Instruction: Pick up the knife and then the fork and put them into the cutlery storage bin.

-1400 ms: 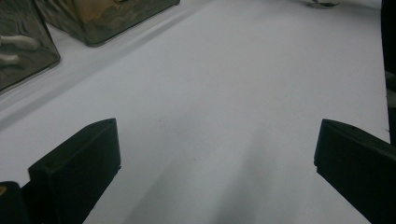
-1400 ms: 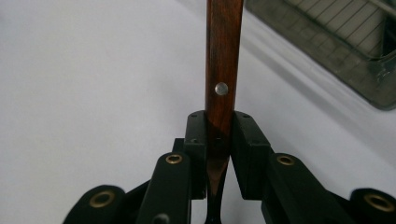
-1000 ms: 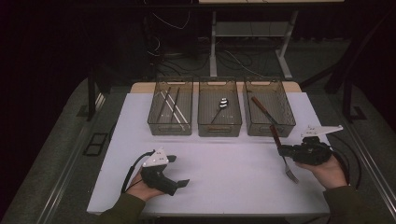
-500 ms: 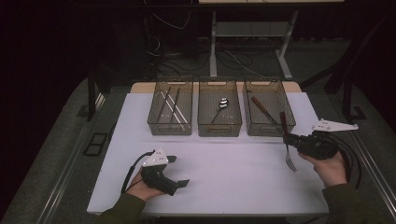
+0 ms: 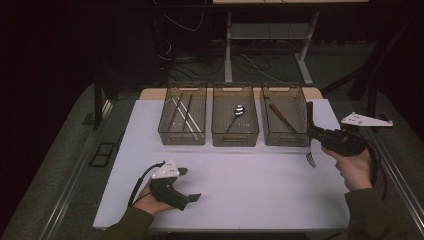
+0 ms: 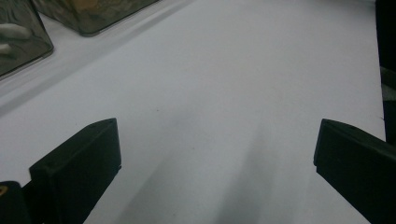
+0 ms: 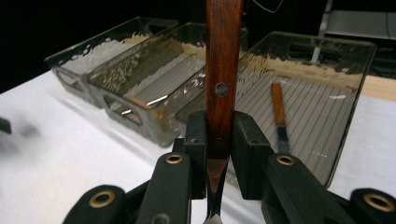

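Now right tool point(image 5: 311, 134) clamped on fork point(image 5: 310, 150) by wooden handle, tines hanging down, centre-right of frame beside rightmost bin point(image 5: 283, 141), likely its destination. Left tool point(image 5: 192, 184) rests idle on counter point(image 5: 250, 175), jaws apart.

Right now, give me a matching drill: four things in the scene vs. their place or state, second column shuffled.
Column 1:
1. fork
2. spoon
3. left gripper
4. chopsticks

Column 2:
A. lying in the left bin
B. open, low over the white table, nothing between its jaws
C. clamped by its wooden handle in the right gripper, tines hanging down
D. lying in the middle bin

Pairs: 1-C, 2-D, 3-B, 4-A
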Motion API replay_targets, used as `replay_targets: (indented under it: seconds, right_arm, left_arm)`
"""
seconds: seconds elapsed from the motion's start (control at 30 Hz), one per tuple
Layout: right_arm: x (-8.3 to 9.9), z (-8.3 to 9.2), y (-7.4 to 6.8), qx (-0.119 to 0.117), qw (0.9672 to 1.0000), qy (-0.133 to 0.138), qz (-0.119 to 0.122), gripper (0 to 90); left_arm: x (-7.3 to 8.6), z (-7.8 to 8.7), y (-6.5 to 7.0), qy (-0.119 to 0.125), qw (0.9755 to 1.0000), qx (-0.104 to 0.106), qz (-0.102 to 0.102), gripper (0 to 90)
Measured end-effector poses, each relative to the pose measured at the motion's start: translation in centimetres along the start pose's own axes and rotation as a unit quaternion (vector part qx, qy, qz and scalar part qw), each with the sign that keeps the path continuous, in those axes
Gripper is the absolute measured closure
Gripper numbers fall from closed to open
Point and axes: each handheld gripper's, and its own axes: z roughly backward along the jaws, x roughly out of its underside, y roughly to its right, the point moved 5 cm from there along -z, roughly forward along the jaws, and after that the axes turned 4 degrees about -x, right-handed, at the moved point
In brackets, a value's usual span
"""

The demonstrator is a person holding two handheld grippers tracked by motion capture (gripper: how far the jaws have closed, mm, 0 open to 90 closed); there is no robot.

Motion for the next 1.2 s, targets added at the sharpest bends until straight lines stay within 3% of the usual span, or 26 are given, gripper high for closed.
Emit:
replay_targets:
  seconds: [0.3,0.73,0.97,1.2]
  right_arm:
    - [-2.3,-0.9,1.0,0.012,0.9996,0.020,-0.013,77.5]
    - [-6.9,-4.3,2.2,0.054,0.9985,0.011,-0.008,77.5]
    - [-7.4,-7.1,3.8,0.090,0.9959,-0.001,-0.011,77.5]
    - [-6.3,-9.3,5.5,0.108,0.9935,-0.023,-0.025,77.5]
  left_arm:
    - [-0.1,-0.1,-0.1,0.005,1.0000,0.001,0.002,0.0]
    - [-0.2,0.0,0.0,0.011,0.9999,0.000,0.009,0.0]
    - [-0.3,0.1,0.1,0.017,0.9998,0.002,0.011,0.0]
    - [-0.4,0.2,0.1,0.018,0.9998,0.005,0.009,0.0]
